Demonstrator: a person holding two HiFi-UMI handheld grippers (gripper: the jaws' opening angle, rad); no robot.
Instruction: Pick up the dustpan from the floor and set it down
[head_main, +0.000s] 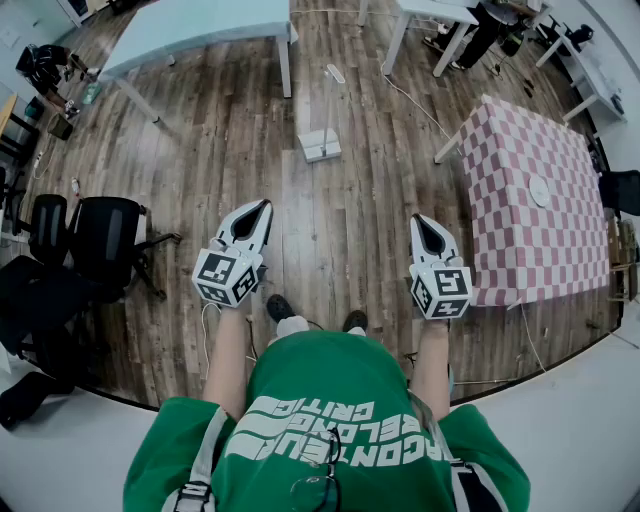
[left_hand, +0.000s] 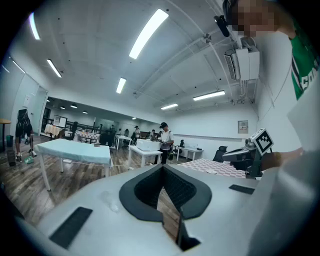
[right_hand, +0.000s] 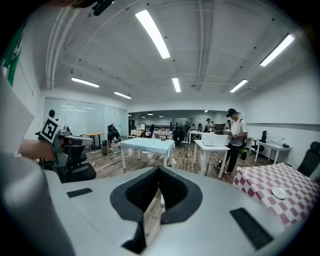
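Straight ahead, hand-held grippers (head_main: 265, 204) (head_main: 416, 219) (jaws together)

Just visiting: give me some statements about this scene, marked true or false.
1. The left hand-held gripper and the right hand-held gripper are both shut and empty. True.
2. The white long-handled dustpan is in the right one. False: it stands on the wooden floor ahead, untouched.
3. The table with the red-and-white checked cloth is on the person's right. True.
4. The black office chairs are on the right too. False: they're on the left.
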